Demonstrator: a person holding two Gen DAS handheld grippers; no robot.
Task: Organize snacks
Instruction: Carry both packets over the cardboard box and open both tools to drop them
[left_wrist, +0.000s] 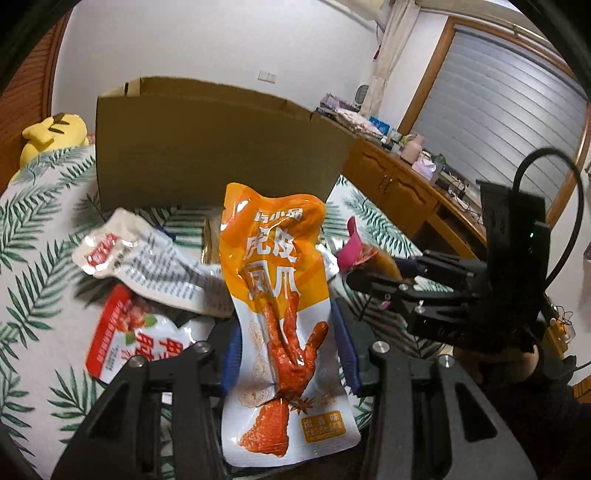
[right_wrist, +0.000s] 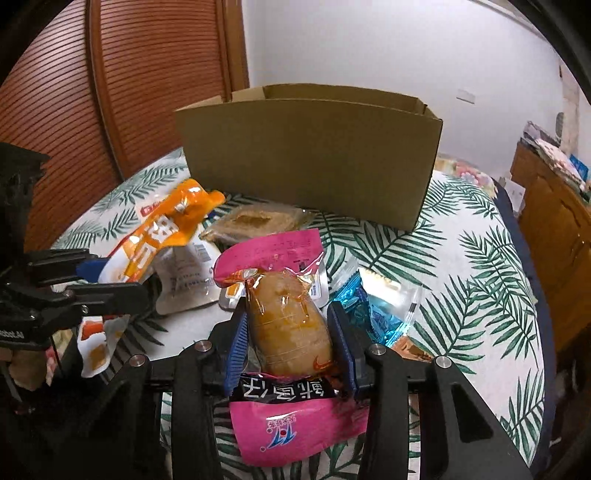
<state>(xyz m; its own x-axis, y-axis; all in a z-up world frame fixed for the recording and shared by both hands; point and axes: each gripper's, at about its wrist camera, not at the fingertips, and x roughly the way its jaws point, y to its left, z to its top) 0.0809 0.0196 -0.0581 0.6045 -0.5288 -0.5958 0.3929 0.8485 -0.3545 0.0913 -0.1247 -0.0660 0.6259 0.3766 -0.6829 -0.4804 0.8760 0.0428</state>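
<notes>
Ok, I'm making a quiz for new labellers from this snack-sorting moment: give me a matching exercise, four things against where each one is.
Things:
1. orange chicken-foot pack
2. pink-topped pack
3. cardboard box
4. blue wrapper

Places:
A. lying on the leaf-print cover, right of the right gripper
B. between the left gripper's pads
C. standing open-topped at the back
D. between the right gripper's pads

Pairs: 1-B, 2-D, 3-C, 4-A
</notes>
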